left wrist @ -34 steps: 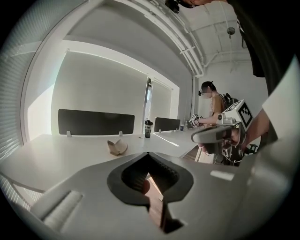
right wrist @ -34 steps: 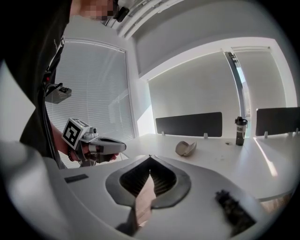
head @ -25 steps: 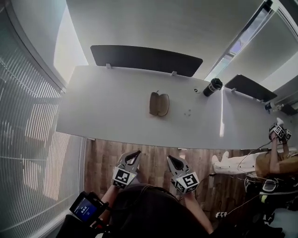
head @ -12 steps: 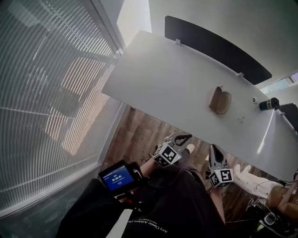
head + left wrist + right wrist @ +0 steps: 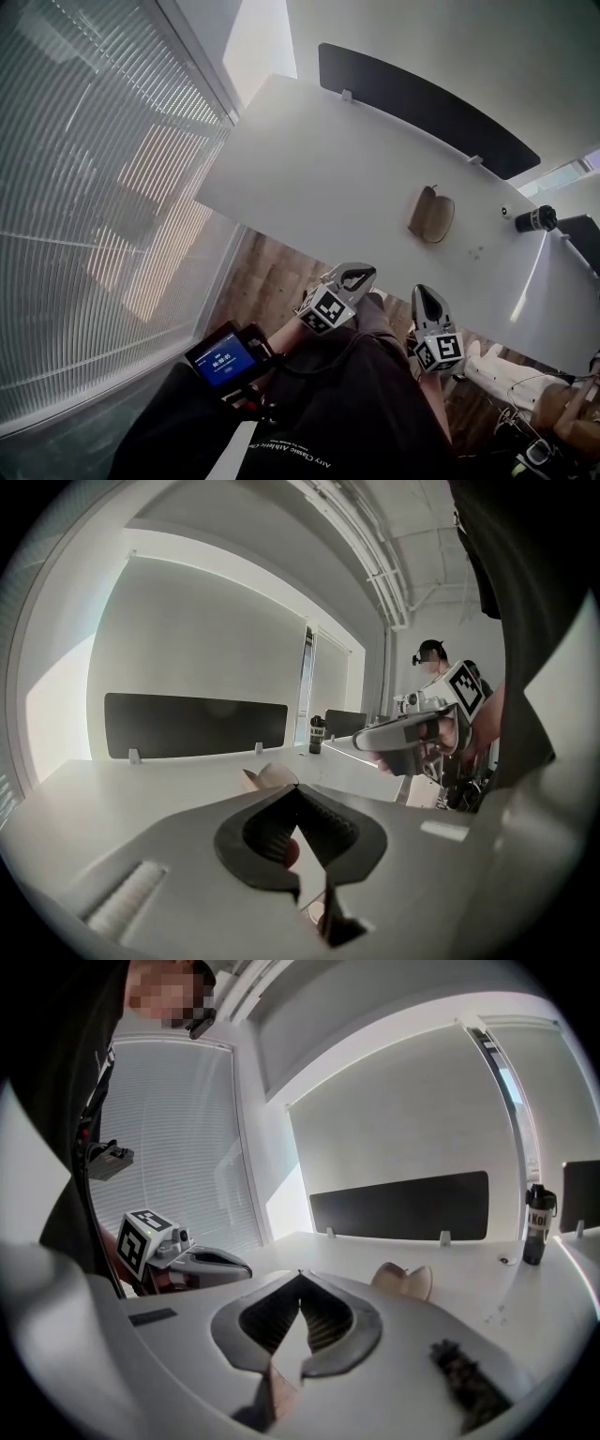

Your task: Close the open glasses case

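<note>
- Head view has swung left since a second ago: the blinds (image 5: 84, 187) now fill the left side, and the desk (image 5: 319, 159) runs slantwise instead of lying square before you.
- Against half a second ago, the case (image 5: 431, 214) sits slightly lower and further left in frame. Both grippers have also shifted a little left, so your head has turned rather than the case moving.
- The case lies open on the desk, its two shells splayed side by side, toward the desk's right part and nearer the far edge than the near one.
- Your left gripper (image 5: 361, 274) has its jaws tip to tip around a bare oval gap, and it holds nothing.
- Your right gripper (image 5: 422, 292) is the same: tips together, hands-off, nothing in the gap.
- Both grippers hang close to your body, just off the desk's near edge and over the wood floor (image 5: 272, 272). They are well apart from the case, as they were in both earlier frames.
- The desk's near edge and a stretch of desk top lie between your grippers and the case.
- A dark bottle (image 5: 534, 220) stands to the right of the case, apart from it.
- A dark divider (image 5: 422, 108) runs along the desk's far edge.
- A device with a lit blue screen (image 5: 220, 356) sits by your left forearm.
- Another person (image 5: 562, 403) shows at the lower right, beyond the desk's end.
</note>
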`<state>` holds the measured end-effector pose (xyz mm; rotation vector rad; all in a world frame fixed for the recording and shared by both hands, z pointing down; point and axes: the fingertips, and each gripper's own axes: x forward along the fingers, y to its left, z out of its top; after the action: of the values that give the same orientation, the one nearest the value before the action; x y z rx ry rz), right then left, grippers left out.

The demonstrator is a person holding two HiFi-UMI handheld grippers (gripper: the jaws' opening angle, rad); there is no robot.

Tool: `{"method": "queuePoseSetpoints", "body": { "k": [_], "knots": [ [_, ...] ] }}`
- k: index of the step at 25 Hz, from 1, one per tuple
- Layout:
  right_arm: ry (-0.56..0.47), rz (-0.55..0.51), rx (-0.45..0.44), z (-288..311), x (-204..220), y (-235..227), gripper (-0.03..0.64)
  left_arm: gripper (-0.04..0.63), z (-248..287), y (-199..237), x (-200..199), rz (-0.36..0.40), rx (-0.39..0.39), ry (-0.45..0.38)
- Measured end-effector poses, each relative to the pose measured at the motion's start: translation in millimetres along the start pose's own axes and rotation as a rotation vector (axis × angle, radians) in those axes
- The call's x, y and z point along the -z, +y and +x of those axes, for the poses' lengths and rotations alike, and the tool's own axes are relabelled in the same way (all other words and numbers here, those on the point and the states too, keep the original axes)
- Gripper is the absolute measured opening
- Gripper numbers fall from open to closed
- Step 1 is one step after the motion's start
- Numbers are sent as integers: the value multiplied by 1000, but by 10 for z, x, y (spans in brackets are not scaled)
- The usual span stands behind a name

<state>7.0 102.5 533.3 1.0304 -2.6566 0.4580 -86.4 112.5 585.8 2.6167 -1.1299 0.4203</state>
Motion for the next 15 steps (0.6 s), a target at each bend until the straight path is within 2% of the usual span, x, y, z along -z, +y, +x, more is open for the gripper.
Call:
{"method": "queuePoseSetpoints", "body": {
  "k": [8,15],
  "knots": [
    [-23,35,-10,9,-78,-735,-2,8,683,116,-204,34,-8,70],
    [-18,57,-53,15,-43,-1433,-2,8,1247,97,-272,18,-30,150]
  ]
}}
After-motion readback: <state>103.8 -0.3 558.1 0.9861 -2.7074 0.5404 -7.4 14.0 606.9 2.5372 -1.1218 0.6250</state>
